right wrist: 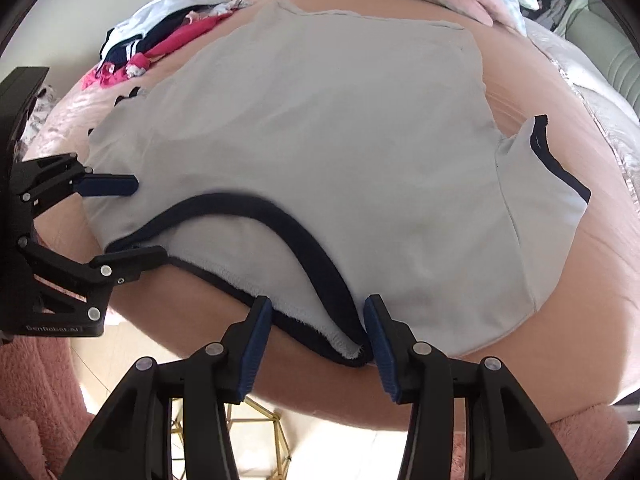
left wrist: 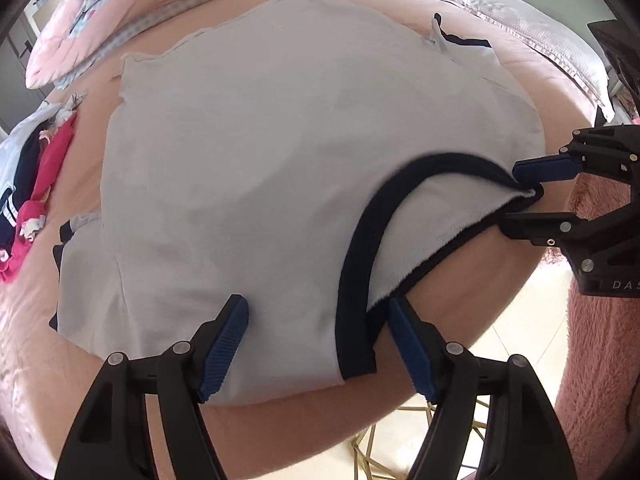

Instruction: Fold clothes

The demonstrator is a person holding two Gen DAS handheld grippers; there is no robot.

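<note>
A pale grey T-shirt [left wrist: 260, 160] [right wrist: 320, 140] with a navy collar [left wrist: 360, 248] [right wrist: 280, 216] and navy sleeve trim lies flat on the pink bed [left wrist: 460, 292], neck toward the near edge. My left gripper [left wrist: 318, 344] [right wrist: 124, 222] stands open, its fingers astride the shoulder and one end of the collar. My right gripper [right wrist: 318, 350] [left wrist: 530, 198] is open too. It is narrower, with the other end of the collar lying between its fingers. One short sleeve [right wrist: 552, 200] spreads out to the right.
A pile of pink, navy and white clothes [left wrist: 32, 184] [right wrist: 160, 44] lies at the far side of the bed. Beyond the shirt are a pink quilt [left wrist: 120, 0] and a grey blanket [left wrist: 520, 12]. Below the bed edge are tiled floor, a gold wire stand [right wrist: 260, 440] and a pink fluffy rug [left wrist: 600, 340].
</note>
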